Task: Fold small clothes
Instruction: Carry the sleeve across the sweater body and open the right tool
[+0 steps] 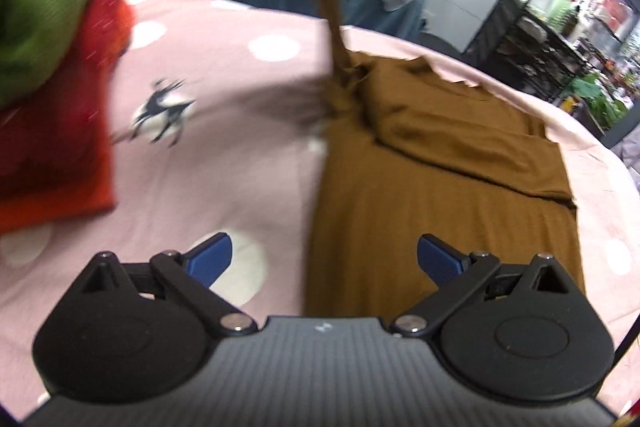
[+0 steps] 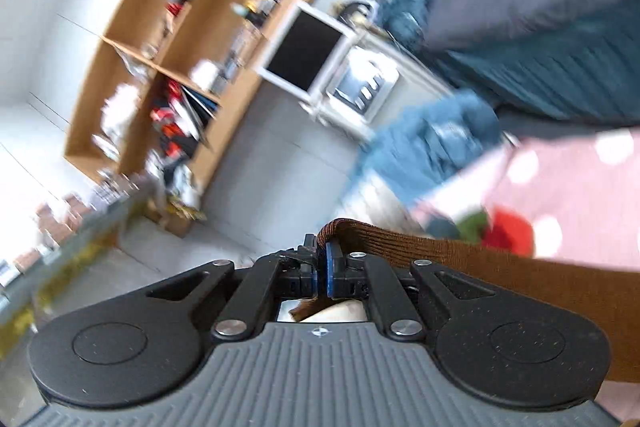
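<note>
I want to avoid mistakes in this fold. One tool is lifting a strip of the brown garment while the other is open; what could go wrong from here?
1. The right tool pinches only the cuff end of the brown garment, so the thin fabric may slip out.
2. The cloth bunches where the strip rises, so the body could drag and wrinkle across the pink sheet.
3. The left tool is open and pins nothing, so the whole garment may shift.

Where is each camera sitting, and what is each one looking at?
Left wrist: sits on the open left gripper, looking down at the brown garment on the pink dotted bedspread.
Right wrist: sits on the right gripper, facing the wooden shelf across the room; its jaws pinch a brown sleeve.
Both views show the brown garment, the pink bedspread and the red and green folded clothes.
</note>
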The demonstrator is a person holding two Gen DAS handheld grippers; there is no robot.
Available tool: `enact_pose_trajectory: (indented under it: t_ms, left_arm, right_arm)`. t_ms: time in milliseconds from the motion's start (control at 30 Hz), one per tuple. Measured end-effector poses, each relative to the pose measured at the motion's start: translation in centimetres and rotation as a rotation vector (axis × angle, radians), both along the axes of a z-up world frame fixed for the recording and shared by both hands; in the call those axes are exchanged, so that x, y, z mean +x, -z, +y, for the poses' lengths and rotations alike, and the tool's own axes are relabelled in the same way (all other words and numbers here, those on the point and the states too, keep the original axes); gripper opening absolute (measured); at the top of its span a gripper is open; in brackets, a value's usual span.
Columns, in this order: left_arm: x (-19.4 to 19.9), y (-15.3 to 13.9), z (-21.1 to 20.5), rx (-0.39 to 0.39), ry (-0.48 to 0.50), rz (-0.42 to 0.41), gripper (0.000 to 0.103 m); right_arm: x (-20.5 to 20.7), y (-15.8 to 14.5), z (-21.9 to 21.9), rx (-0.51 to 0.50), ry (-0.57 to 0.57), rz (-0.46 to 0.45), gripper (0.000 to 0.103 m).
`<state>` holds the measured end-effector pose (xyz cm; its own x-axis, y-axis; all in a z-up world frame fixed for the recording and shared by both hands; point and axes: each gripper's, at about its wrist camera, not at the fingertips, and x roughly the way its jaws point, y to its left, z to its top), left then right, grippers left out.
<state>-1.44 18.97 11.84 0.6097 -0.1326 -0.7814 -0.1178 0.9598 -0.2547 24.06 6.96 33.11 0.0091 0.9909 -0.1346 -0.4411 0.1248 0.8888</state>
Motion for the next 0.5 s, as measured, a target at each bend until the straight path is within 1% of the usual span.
enact_pose_trajectory:
  t_ms: [100, 167, 267, 367, 500]
  left_arm:
    - [0.4, -0.1, -1.1, -0.025, 0.002, -0.007, 0.102]
    - [0.7, -0.1, -1.4, -0.032, -0.004, 0.004, 0.102]
    - [0.8, 0.2, -1.2, -0.026, -0.014, 0.027, 0.102]
    - [0.7, 0.7, -0.1, -0.025, -0.042, 0.044, 0.102]
    - [0.9, 1.7, 1.1, -0.048, -0.089, 0.087, 0.102]
  right_arm:
    - [1.4, -2.1, 0.4, 0.035, -0.006, 0.012, 0.008]
    - [1.6, -3.2, 0.7, 0.050, -0.025, -0.005, 0.008]
    - [1.5, -3.7, 1.1, 0.082, -0.046, -0.006, 0.008]
    - [1.7, -2.7, 0.4, 0.028, -0.036, -0.020, 0.008]
    - [3.4, 0.4, -2.5, -0.051, 0.021, 0.050, 0.008]
